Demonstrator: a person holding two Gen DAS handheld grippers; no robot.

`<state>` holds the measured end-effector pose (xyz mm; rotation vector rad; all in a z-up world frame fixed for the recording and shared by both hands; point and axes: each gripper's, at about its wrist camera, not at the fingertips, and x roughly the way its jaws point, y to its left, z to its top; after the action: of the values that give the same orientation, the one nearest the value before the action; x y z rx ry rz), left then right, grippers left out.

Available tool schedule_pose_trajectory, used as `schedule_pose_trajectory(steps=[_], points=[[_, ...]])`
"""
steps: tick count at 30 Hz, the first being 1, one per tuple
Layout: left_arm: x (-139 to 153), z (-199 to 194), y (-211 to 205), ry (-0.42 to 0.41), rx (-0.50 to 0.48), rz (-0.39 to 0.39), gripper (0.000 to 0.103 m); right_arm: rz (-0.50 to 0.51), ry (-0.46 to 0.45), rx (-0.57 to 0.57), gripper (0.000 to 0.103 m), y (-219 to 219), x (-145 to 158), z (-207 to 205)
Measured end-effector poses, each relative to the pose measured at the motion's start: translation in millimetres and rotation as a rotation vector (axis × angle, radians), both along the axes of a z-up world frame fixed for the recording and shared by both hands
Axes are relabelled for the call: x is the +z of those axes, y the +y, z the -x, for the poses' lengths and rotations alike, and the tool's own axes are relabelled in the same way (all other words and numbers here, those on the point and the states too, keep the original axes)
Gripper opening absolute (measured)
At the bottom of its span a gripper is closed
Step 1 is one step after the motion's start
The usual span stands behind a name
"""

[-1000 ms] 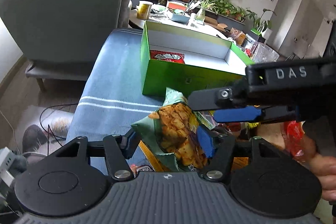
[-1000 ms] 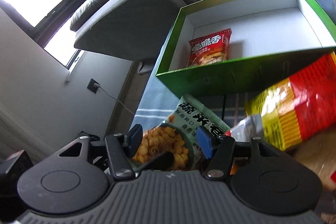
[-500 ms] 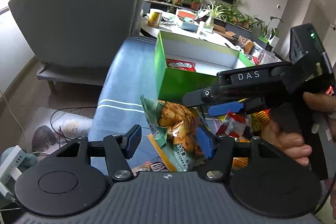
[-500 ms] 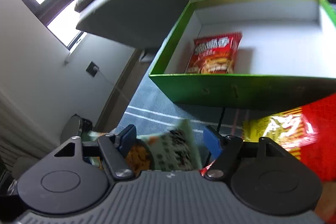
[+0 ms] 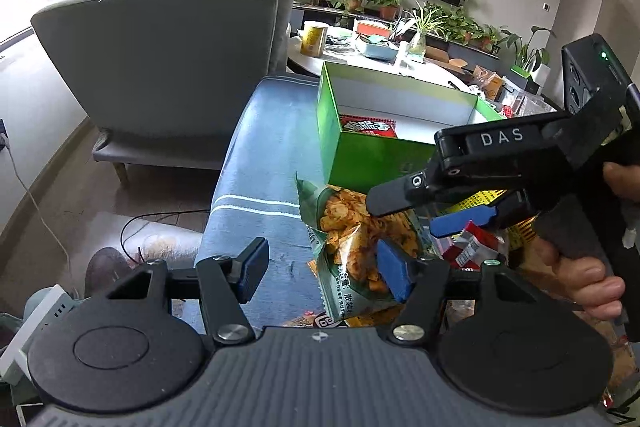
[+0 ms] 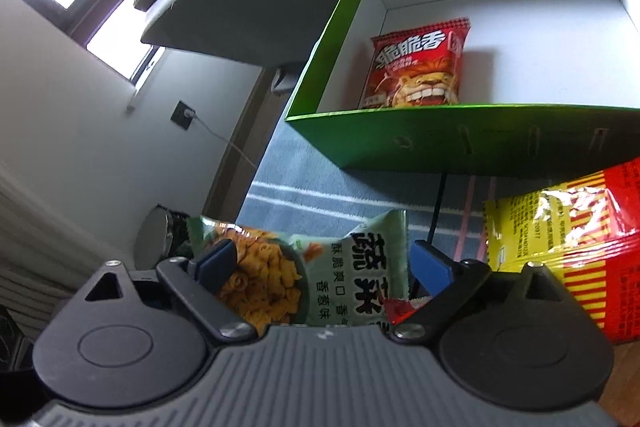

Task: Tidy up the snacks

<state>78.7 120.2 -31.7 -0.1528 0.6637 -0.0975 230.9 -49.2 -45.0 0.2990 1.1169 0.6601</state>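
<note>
Green snack bag (image 6: 320, 279): crinkly glossy film, serrated top edge, printed with golden ridged crisps and Chinese characters. It sits on the blue striped cloth (image 5: 264, 163) near the front edge, just in front of the green box (image 6: 440, 147).

Right gripper (image 6: 320, 267): jaws opening, blue pads wide apart, the green bag between them. Whether the left pad touches the film cannot be told; the right pad stands clear of the bag's edge. In the left wrist view the same gripper (image 5: 416, 211) reaches in from the right, black body lettered "DAS", held by a hand (image 5: 576, 275).

Left gripper (image 5: 320, 271): jaws opening, pads apart. Its right pad lies against or just in front of the green bag (image 5: 360, 247); contact cannot be told. Left pad is over bare cloth.

Green box: rigid card, rectangular, glossy green outside, matte white inside, open top. One red snack bag (image 6: 418, 67) lies flat on its floor near the left wall, lion face printed.

Right of the green bag: a yellow-and-red striped foil bag (image 6: 560, 235), wrinkled and shiny, just in front of the box wall.

Grey upholstered armchair (image 5: 160, 47) beyond the cloth's left edge.
</note>
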Motion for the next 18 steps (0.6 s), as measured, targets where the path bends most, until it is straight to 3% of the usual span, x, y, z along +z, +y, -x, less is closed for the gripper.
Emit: schedule_pose_trajectory(steps=[4,6,10,16,18], points=[[0.8,-2.1,-2.6,-0.009,-0.005,-0.014,0.057,0.001,0.001,-0.003,0.092,1.4,-1.5,1.8],[1.5,-0.9,-5.8,-0.014,-0.012,-0.029,0.053,-0.032,0.017,0.005,0.086,0.6,-1.2,2.7],[3.9,0.2,-13.1,-0.031,-0.050,-0.055,0.041,-0.065,0.001,0.032,0.053,1.5,5.8,8.3],[-0.5,-1.9,-17.7,-0.019,-0.050,-0.100,0.040,-0.064,-0.035,0.049,0.054,5.1,12.7,13.5],[-2.0,-2.4,-12.2,-0.009,-0.025,-0.087,0.040,-0.032,-0.047,0.028,0.066,4.0,12.3,12.4]])
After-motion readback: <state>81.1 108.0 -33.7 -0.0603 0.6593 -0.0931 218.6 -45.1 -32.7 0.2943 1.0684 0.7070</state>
